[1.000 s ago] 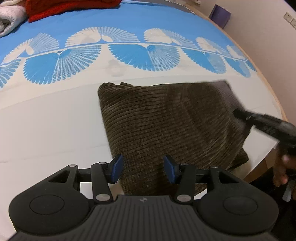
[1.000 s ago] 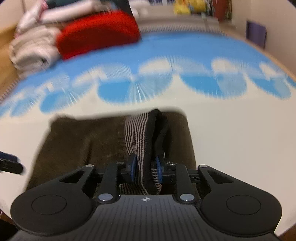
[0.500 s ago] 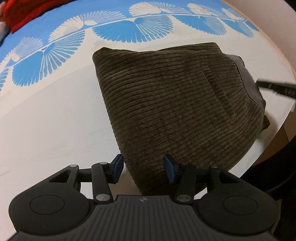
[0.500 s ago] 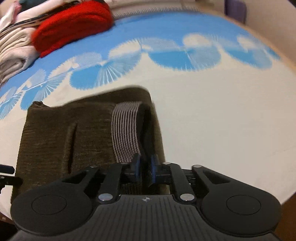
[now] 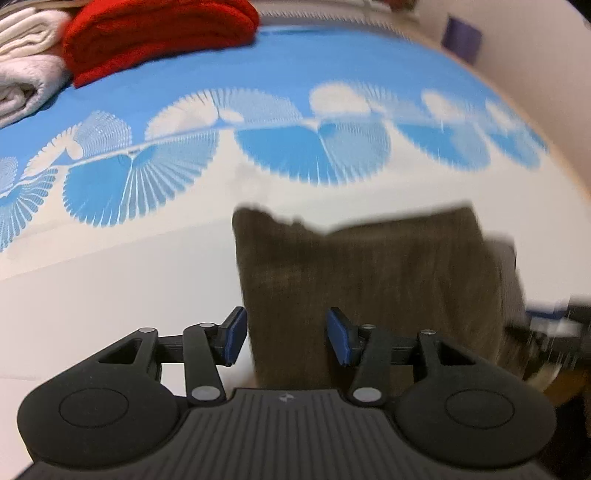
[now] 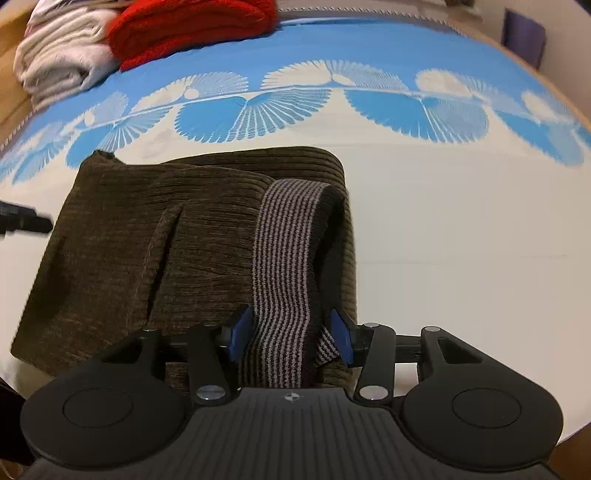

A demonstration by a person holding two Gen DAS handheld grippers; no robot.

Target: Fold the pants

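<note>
Both claws released — left claw (image 5: 286,338), right claw (image 6: 290,336) — over folded brown pants (image 6: 177,236).

Ahead of me a blue and white cloth (image 6: 424,221) with a band of fan shapes covers the surface. At its far left lies a folded red blanket (image 6: 192,26), touching a stack of white towels (image 6: 59,62). A purple object (image 6: 524,31) stands far right.

I see ribbed corduroy pants (image 6: 207,221) with a striped knit waistband (image 6: 288,236), on a smooth printed bedsheet (image 6: 443,221), beside fluffy red blanket (image 6: 192,26).
</note>
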